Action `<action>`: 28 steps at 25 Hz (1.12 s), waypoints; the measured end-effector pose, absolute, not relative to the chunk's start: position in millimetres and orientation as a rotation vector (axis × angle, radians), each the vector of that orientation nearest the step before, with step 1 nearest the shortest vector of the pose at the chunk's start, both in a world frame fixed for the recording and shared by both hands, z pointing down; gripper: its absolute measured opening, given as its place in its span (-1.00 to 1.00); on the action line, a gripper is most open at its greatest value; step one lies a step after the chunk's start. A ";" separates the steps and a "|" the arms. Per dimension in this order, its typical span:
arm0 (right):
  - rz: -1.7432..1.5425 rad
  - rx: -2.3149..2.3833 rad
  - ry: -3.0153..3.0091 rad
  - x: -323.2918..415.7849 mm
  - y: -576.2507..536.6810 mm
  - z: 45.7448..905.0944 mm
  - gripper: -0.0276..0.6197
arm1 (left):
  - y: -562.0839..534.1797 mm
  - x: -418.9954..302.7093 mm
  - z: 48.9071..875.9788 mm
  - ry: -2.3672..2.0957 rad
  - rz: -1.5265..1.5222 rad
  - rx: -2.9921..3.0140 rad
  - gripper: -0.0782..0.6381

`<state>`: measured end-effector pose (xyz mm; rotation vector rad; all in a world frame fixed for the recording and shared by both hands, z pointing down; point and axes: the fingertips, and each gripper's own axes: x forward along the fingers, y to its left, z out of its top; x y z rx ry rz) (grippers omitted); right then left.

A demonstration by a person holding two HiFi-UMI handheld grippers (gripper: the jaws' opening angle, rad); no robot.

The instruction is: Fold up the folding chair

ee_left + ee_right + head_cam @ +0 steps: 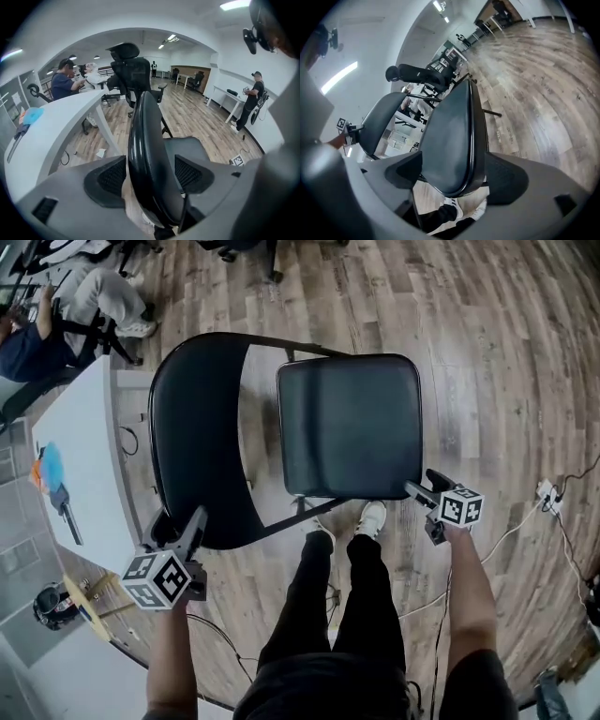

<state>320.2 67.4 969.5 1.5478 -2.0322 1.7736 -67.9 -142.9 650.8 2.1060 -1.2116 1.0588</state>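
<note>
Two pairs of jaws are held apart, and each straddles a part of the folding chair (281, 348) without being clamped on it. Between the jaws of the left gripper (178, 526) the rim of the black backrest (150, 154) is seen edge-on. A strip of floor is visible in the gap between that rim and the pad at 9 o'clock; the pad at 3 o'clock is also kept off the rim. Between the jaws of the right gripper (424, 484) the near corner of the padded seat (445, 140) is framed. A clear gap is left at the pad on the 9 o'clock side, while the seat edge lies close to the pad at 3 o'clock; contact there cannot be confirmed.

In the head view the chair is set unfolded on the wooden floor (487, 352), with the seat level and the backrest at 9 o'clock of it. The left gripper is placed at the 7 o'clock end of the backrest, the right gripper at the 4 o'clock corner of the seat. The person's white shoes (372, 517) are planted at 6 o'clock of the seat, between the two grippers.

At 9 o'clock of the chair a white bench (80, 456) is located, with a blue object (49, 465) laid on it. A cable (506, 540) is run across the floor at 4 o'clock. A seated person (28, 343) is visible at 10 o'clock, and a black office chair (129, 70) is seen beyond the backrest in the left gripper view.
</note>
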 end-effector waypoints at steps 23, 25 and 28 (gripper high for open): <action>2.137 1.299 -2.224 289.0 36.9 995.7 0.36 | -152.1 -38.4 669.9 -1.013 0.984 2.125 -0.06; 2.160 1.306 -2.256 278.4 32.7 978.0 0.36 | -152.6 -37.3 656.1 -1.040 0.971 2.135 -0.10; 2.170 1.300 -2.282 263.1 23.7 954.0 0.36 | -155.2 -42.3 635.3 -1.088 0.918 2.176 -0.12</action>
